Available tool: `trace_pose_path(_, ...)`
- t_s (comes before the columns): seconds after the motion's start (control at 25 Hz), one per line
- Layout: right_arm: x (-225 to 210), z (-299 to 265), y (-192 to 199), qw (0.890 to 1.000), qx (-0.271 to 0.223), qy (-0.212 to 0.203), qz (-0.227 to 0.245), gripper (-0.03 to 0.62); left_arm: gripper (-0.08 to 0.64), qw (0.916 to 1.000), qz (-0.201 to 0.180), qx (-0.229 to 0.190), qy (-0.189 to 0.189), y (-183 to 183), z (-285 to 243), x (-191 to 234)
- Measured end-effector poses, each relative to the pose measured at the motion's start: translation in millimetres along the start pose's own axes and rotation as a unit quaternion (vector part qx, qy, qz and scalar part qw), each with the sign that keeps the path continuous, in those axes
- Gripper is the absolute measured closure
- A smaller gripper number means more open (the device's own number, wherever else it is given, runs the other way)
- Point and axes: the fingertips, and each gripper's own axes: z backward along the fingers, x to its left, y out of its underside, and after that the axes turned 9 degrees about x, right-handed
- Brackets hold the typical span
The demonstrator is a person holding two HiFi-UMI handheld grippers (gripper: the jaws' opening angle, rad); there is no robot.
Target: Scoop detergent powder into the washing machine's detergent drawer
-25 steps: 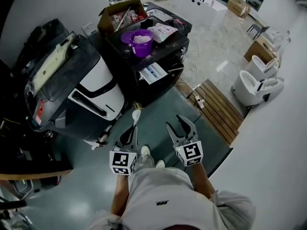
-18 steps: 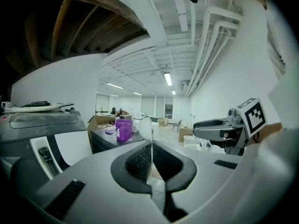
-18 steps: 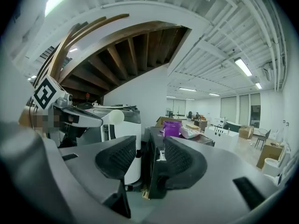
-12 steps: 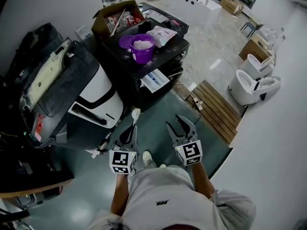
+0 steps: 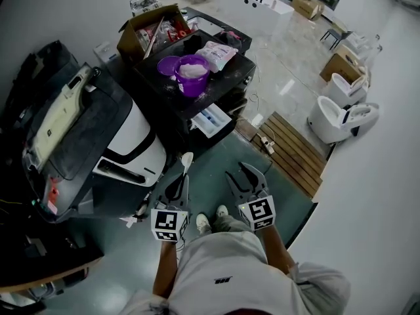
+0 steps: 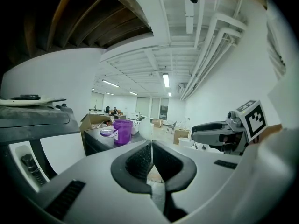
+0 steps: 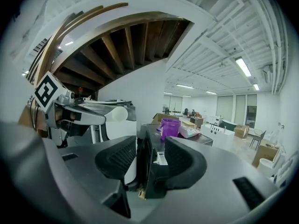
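A black washing machine (image 5: 226, 77) stands ahead, its detergent drawer (image 5: 211, 119) pulled out at the front. On its top sit a purple tub of white powder (image 5: 192, 73), a purple lid (image 5: 168, 64) and a powder bag (image 5: 216, 54). My left gripper (image 5: 180, 178) is shut on the handle of a white spoon (image 5: 186, 161), bowl pointing forward, well short of the machine. The left gripper view shows the spoon (image 6: 145, 127) upright between the closed jaws, the purple tub (image 6: 123, 131) far beyond. My right gripper (image 5: 237, 170) is open and empty beside it; the purple tub (image 7: 170, 127) shows past its jaws.
A white-and-black appliance (image 5: 131, 136) stands at the left, close to the machine. A cardboard box (image 5: 147, 28) sits behind the tub. A wooden slat platform (image 5: 292, 149) with a power strip (image 5: 266, 143) lies at the right, white toilets (image 5: 341, 117) beyond.
The head view has drifted, so the machine now sits a little higher and farther left. A foot has stepped forward. Both grippers keep their pose, the spoon still held.
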Motion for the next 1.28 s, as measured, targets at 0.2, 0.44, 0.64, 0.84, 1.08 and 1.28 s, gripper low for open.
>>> trace_pose_path(0.2,-11.8,-17.4,-5.0,1.0,0.003,-0.001,0.0,0.405,0.543,1.0,0.002,-0.001,0.002,-7.7,-17.2,8.6)
trace_pose_path(0.44,-29.9,-47.5,-14.6,1.0,0.005,-0.016,-0.009,0.405,0.543,0.9999,0.006,0.002,-0.013,-16.9,-46.5,26.3)
trace_pose_path(0.64,-57.5,-77.5,-19.3,1.0,0.002,-0.026,-0.002,0.403,0.543,0.9997,0.004,0.005,-0.021,-31.5,-78.4,38.0)
trace_pose_path(0.84,-83.3,-104.0,-30.7,0.999,0.005,-0.044,-0.012,0.405,0.543,0.9994,0.007,0.007,-0.032,-44.8,-113.2,44.9)
trace_pose_path(1.08,-119.4,-127.1,-38.7,0.998,0.004,-0.063,-0.006,0.405,0.543,0.9988,0.007,0.011,-0.048,-64.6,-147.7,43.6)
trace_pose_path(1.28,-147.1,-139.8,-43.5,0.997,-0.001,-0.077,0.005,0.405,0.543,0.9979,0.009,0.009,-0.063,-74.2,-168.7,38.4)
